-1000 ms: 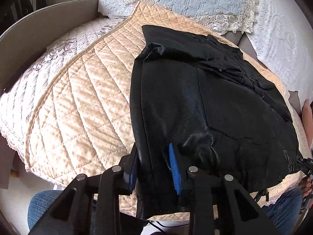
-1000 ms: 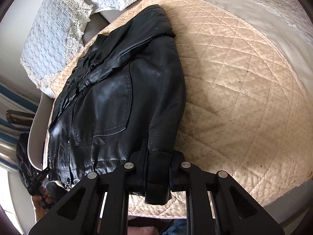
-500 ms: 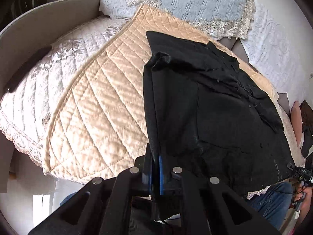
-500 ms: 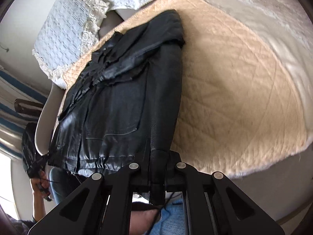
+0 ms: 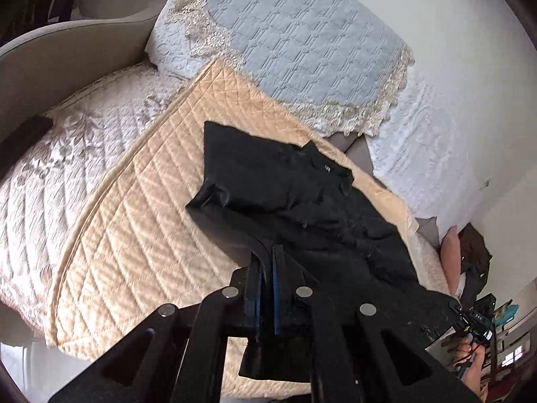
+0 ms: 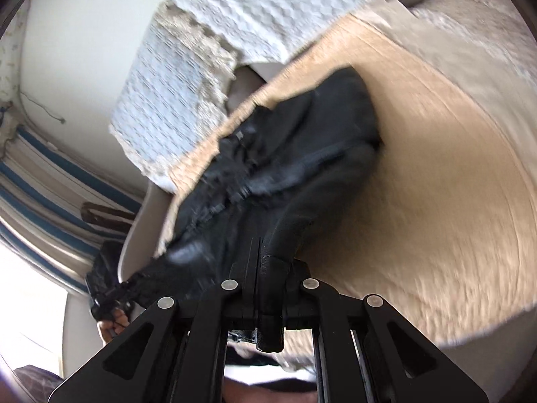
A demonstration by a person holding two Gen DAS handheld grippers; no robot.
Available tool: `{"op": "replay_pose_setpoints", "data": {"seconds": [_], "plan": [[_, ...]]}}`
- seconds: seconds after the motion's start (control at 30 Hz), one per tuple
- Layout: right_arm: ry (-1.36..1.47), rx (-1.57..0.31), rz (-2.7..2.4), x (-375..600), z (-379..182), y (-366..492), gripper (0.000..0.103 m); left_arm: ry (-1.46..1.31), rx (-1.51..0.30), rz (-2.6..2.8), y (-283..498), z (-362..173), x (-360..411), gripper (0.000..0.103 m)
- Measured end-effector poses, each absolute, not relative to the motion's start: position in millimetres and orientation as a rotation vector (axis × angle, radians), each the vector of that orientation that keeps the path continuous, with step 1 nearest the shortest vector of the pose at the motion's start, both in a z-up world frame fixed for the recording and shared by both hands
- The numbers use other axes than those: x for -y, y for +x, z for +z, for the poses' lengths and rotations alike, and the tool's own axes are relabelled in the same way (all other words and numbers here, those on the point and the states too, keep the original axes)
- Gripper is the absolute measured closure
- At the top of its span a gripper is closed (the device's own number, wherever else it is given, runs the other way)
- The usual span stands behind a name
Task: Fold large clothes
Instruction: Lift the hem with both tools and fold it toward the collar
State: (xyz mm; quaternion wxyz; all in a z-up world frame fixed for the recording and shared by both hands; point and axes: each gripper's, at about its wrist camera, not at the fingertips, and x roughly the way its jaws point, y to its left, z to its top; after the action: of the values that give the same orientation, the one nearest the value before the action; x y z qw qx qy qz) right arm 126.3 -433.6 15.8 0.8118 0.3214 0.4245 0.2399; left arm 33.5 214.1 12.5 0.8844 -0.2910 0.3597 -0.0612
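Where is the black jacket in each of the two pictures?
Left wrist view: the black jacket runs from the centre to the lower right, its near edge clamped in the left gripper.
Right wrist view: it runs from the centre to the lower left, its near edge clamped in the right gripper.
Shared landmark: the peach quilted cover under it.

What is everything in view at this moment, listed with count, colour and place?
jacket: one, black, on the beige quilt, near hem lifted off it by both grippers
beige quilt: one, beige, spread over the sofa seat
blue cover: one, pale blue with lace trim, on the sofa back
white cover: one, white, on the seat beside the quilt
left gripper: one, black with blue pads, shut on the jacket's hem
right gripper: one, black, shut on the jacket's hem
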Motion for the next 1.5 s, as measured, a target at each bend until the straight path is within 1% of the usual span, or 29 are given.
{"op": "replay_pose_setpoints", "data": {"seconds": [0.1,0.27,0.4,0.53,0.6,0.63,0.67,0.7,0.73,0.77,0.8,0.83,0.87,0.93,0.97,1.0,1.13,1.3,1.4,1.43,1.47,1.5], "plan": [[0.702,-0.844,0.527,434,40,162,0.095,-0.637,-0.698,-0.131,68,26,-220,0.098],[0.739,-0.815,0.492,435,35,244,0.095,-0.682,-0.684,-0.112,150,26,-227,0.098],[0.768,-0.85,0.44,440,10,303,0.094,-0.697,-0.735,-0.057,215,3,-232,0.098],[0.762,-0.936,0.402,435,-23,355,0.091,-0.699,-0.828,0.01,264,-38,-232,0.098],[0.729,-0.986,0.392,425,-39,376,0.086,-0.687,-0.873,0.037,278,-56,-230,0.097],[0.715,-1.016,0.367,422,-48,384,0.079,-0.695,-0.898,0.048,283,-64,-230,0.095],[0.717,-1.03,0.351,422,-54,387,0.076,-0.706,-0.922,0.039,285,-69,-231,0.094],[0.734,-1.033,0.34,424,-60,388,0.076,-0.715,-0.925,0.03,285,-69,-232,0.094],[0.753,-1.028,0.341,428,-61,387,0.074,-0.727,-0.912,0.012,281,-66,-235,0.091],[0.767,-1.016,0.353,430,-59,384,0.066,-0.728,-0.893,0.008,277,-60,-238,0.089],[0.784,-0.981,0.382,435,-54,378,0.059,-0.719,-0.868,0.015,272,-53,-243,0.082],[0.793,-0.945,0.406,439,-47,373,0.045,-0.705,-0.844,0.037,266,-46,-249,0.077],[0.799,-0.906,0.424,445,-39,365,0.039,-0.694,-0.82,0.055,260,-39,-254,0.069],[0.792,-0.827,0.418,459,-26,351,0.038,-0.653,-0.782,0.078,251,-28,-262,0.059],[0.758,-0.805,0.398,462,-19,348,0.038,-0.616,-0.783,0.086,250,-24,-261,0.057],[0.701,-0.799,0.371,461,-15,347,0.038,-0.574,-0.793,0.085,253,-22,-258,0.052],[0.426,-0.862,0.355,435,-10,362,0.038,-0.401,-0.89,0.039,289,-29,-232,0.046],[0.196,-0.957,0.396,396,-30,388,0.038,-0.288,-1.015,0.002,335,-54,-201,0.046],[0.142,-1.016,0.399,387,-42,399,0.039,-0.256,-1.046,-0.017,349,-61,-188,0.046],[0.136,-1.021,0.398,386,-43,401,0.053,-0.24,-1.053,-0.028,350,-61,-183,0.051],[0.12,-1.018,0.395,384,-44,401,0.079,-0.218,-1.054,-0.033,351,-61,-178,0.057],[0.106,-1.017,0.383,382,-43,400,0.085,-0.193,-1.053,-0.044,350,-60,-173,0.073]]}}
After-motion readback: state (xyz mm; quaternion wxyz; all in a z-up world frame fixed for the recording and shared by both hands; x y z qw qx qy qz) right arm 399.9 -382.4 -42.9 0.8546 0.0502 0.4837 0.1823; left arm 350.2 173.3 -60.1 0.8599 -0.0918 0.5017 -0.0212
